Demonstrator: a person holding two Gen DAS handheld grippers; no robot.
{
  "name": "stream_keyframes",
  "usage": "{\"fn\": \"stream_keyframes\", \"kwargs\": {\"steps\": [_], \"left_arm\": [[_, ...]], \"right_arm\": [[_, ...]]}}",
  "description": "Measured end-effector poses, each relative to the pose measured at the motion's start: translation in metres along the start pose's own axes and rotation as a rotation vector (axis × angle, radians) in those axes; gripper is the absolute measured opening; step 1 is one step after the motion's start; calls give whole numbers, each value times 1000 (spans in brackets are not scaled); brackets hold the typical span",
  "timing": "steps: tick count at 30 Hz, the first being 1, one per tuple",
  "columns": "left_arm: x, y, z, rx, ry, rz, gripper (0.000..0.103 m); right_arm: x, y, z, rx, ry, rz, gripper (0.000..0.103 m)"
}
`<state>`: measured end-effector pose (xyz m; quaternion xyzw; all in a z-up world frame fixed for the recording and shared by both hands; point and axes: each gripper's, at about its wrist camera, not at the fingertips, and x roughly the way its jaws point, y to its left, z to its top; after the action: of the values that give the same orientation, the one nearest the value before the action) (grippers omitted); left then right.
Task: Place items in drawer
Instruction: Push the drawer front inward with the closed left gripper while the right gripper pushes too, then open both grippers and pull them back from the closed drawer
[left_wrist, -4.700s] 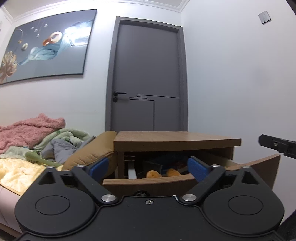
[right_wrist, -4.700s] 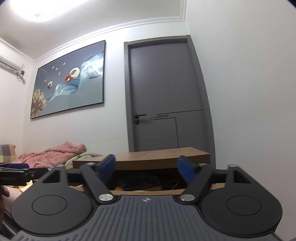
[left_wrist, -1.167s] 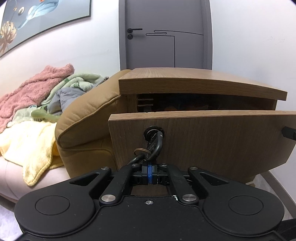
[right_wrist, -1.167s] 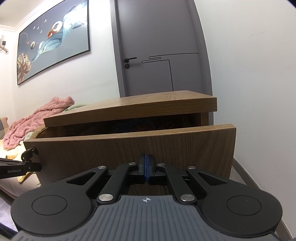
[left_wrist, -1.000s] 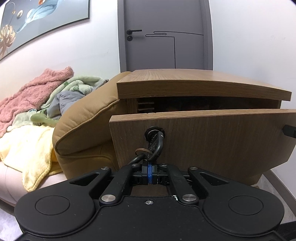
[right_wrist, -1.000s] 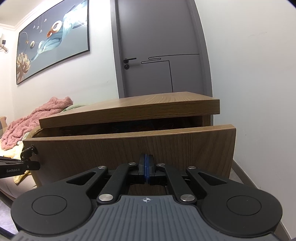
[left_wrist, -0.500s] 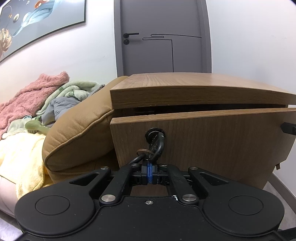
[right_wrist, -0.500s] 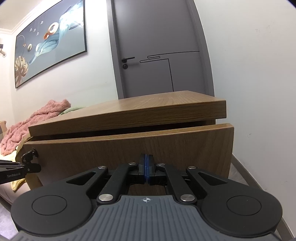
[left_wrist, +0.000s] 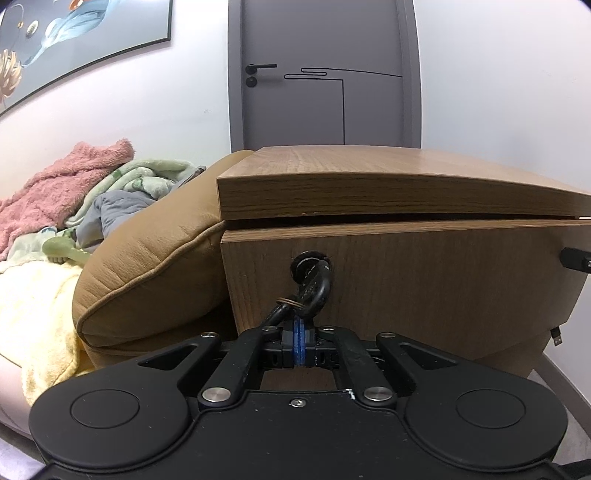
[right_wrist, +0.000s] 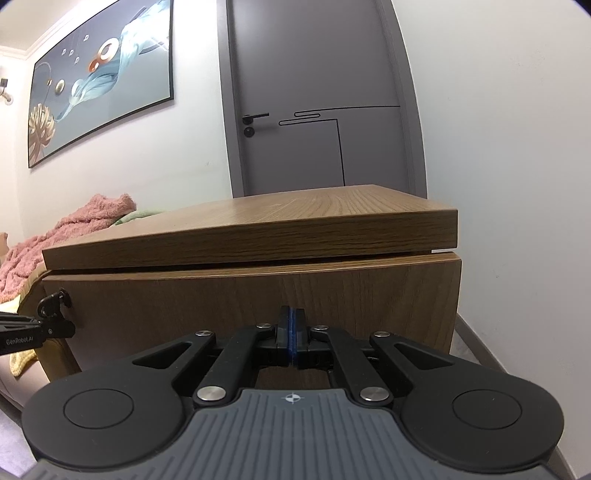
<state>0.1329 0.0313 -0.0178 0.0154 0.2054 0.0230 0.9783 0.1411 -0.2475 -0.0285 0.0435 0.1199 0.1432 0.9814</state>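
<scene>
The wooden drawer front (left_wrist: 424, 273) of the bedside cabinet (left_wrist: 369, 177) sits almost flush under the cabinet top; only a thin dark gap shows. Its contents are hidden. My left gripper (left_wrist: 299, 341) is shut on the black pull handle (left_wrist: 314, 280) that hangs from the drawer front, with a small ring on it. My right gripper (right_wrist: 291, 334) is shut and empty, its tips against the drawer front (right_wrist: 332, 295) near the middle. The left gripper and the handle (right_wrist: 55, 302) show at the left edge of the right wrist view.
A tan leather cushion (left_wrist: 155, 266) presses against the cabinet's left side. Pink, green and yellow blankets (left_wrist: 55, 192) lie on the bed beyond it. A grey door (left_wrist: 325, 74) stands behind the cabinet. A white wall (right_wrist: 517, 184) runs close on the right.
The drawer has slid inward from wide open to nearly flush with the cabinet. Both grippers went from open to shut and moved forward with the drawer front.
</scene>
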Motion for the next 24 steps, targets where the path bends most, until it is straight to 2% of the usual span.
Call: {"fn": "stream_keyframes", "kwargs": {"steps": [5,8,10,13,14,15,16,18,21,24], "left_arm": [[-13,3,1,-44,-7,-23,4],[-26,6,1,-92,-12,-36,4],[-34,5,0,-86,-22,-34,4],[-44,5,-2,-81,-40,-28,8],[-48,6,-3,-80,-50,-21,14],[-52,5,-4,-72,-65,-13,18],[-55,5,-5,-64,-79,-4,24],[-63,4,-5,-54,-107,8,25],[-71,3,-7,-39,-133,8,32],[-77,3,-9,-46,-142,2,44]], "right_arm": [[-2,4,4,18,26,10,1],[-11,9,5,5,4,10,1],[-17,13,6,3,-5,6,2],[-23,14,6,9,1,4,3],[-25,15,6,13,5,5,5],[-27,15,5,18,7,7,13],[-29,14,4,23,10,8,29],[-34,14,4,37,3,14,49],[-43,14,2,40,-20,14,49],[-50,15,2,38,-38,4,49]]}}
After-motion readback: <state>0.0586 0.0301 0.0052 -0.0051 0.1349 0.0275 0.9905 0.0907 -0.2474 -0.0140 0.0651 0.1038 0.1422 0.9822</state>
